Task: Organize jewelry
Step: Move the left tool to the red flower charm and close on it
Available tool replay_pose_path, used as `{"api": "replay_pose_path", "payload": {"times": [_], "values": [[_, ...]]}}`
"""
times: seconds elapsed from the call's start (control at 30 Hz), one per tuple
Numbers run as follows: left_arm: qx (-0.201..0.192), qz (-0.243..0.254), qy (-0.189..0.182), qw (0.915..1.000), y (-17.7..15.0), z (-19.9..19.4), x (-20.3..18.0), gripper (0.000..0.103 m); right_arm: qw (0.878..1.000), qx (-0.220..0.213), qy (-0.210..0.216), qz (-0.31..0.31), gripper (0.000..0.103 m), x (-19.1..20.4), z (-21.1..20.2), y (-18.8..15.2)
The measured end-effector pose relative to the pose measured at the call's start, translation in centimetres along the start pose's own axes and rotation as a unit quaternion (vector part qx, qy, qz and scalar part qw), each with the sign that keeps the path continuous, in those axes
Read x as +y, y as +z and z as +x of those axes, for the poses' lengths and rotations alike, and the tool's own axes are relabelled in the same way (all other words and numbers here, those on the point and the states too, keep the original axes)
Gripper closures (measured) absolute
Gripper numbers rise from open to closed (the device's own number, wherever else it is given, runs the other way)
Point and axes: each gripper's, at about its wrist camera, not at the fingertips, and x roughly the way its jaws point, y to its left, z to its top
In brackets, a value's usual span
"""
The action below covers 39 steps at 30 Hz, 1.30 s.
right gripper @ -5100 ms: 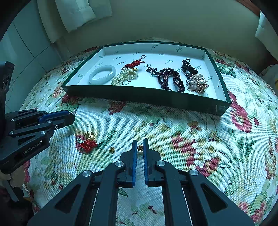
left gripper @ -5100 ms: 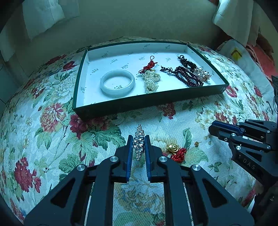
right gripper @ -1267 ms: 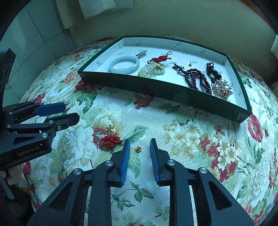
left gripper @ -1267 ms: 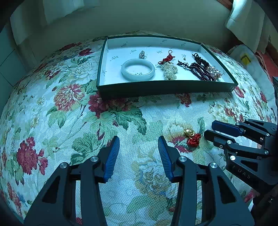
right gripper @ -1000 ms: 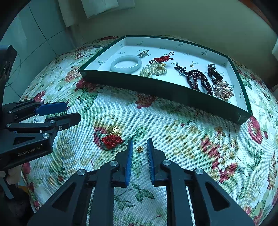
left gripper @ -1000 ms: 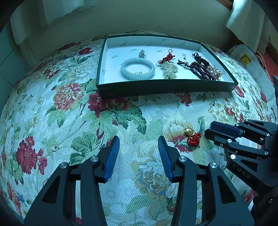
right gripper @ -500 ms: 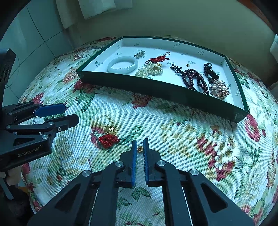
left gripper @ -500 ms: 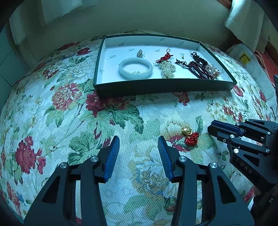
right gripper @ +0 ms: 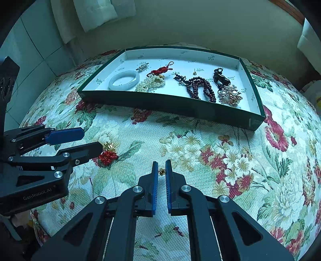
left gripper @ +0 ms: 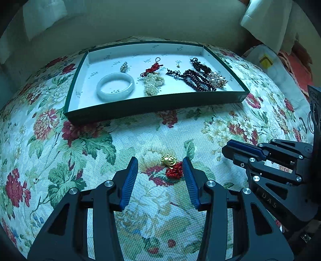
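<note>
A gold charm on a red knot (left gripper: 172, 167) lies on the floral cloth between the fingers of my open left gripper (left gripper: 160, 166), close to the right finger; it also shows in the right wrist view (right gripper: 108, 153). My right gripper (right gripper: 161, 170) is shut on a tiny gold earring (right gripper: 161, 171) at its fingertips. The green tray (left gripper: 154, 104) holds a jade bangle (left gripper: 115, 86), a crystal clip (left gripper: 124, 66), a pearl piece with red knot (left gripper: 153, 80), a small gold stud (left gripper: 177, 64), dark beads (left gripper: 195, 79) and a pearl brooch (left gripper: 217, 79).
The floral cloth (left gripper: 50, 150) covers the whole rounded table, which drops off at its edges. A wall stands behind the tray. White fabric (right gripper: 96, 12) hangs at the back left, and bags (left gripper: 266, 60) lie at the far right.
My left gripper has moved right and forward so the red-knot charm now lies between its open fingers. My right gripper has closed from open onto the tiny gold earring.
</note>
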Motion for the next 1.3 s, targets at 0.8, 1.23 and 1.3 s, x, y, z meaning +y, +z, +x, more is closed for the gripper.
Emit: {"api": "replay_pose_path", "payload": {"times": [0.8, 1.23, 1.3], "values": [[0.013, 0.023, -0.008, 0.9996, -0.5, 1.5, -1.1, 0.089, 1.000, -0.002, 0.004, 0.015, 0.096, -0.8, -0.1, -0.3], [0.004, 0.019, -0.007, 0.9998, -0.5, 0.4, -0.9, 0.090, 1.000, -0.002, 0.004, 0.015, 0.096, -0.8, -0.1, -0.3], [0.001, 0.018, -0.006, 0.9998, -0.4, 0.1, -0.8, 0.090, 1.000, -0.004, 0.004, 0.014, 0.096, -0.6, -0.2, -0.3]]}}
